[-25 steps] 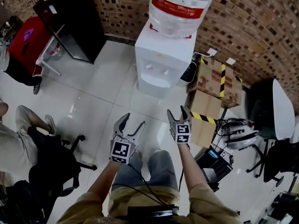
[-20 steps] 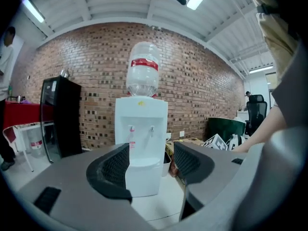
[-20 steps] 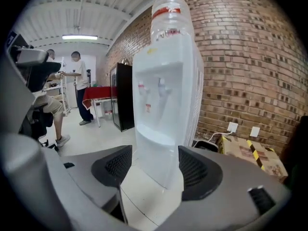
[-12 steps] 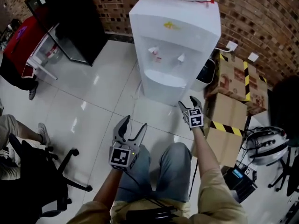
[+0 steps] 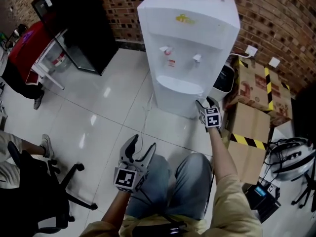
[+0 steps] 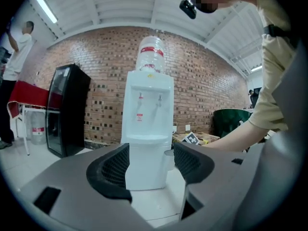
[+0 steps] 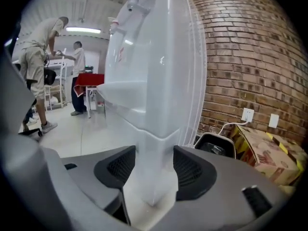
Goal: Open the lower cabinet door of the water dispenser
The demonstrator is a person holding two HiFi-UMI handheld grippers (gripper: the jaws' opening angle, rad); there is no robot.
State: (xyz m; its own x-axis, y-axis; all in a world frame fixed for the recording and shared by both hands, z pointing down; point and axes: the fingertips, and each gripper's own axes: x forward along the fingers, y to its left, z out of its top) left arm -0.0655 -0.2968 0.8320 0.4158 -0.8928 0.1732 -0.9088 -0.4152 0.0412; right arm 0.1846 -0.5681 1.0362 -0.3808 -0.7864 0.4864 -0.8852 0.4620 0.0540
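White water dispenser stands at the floor's far edge against a brick wall, its lower cabinet door apparently shut. The right gripper reaches the cabinet's right front corner, likely seeking the door's edge. Only the right gripper view shows its closing jaws straddling that corner, not visibly clamped. The left gripper hangs back, parted and empty.

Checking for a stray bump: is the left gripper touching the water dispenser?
Apart. Head view: floor lies between the left gripper and the water dispenser.
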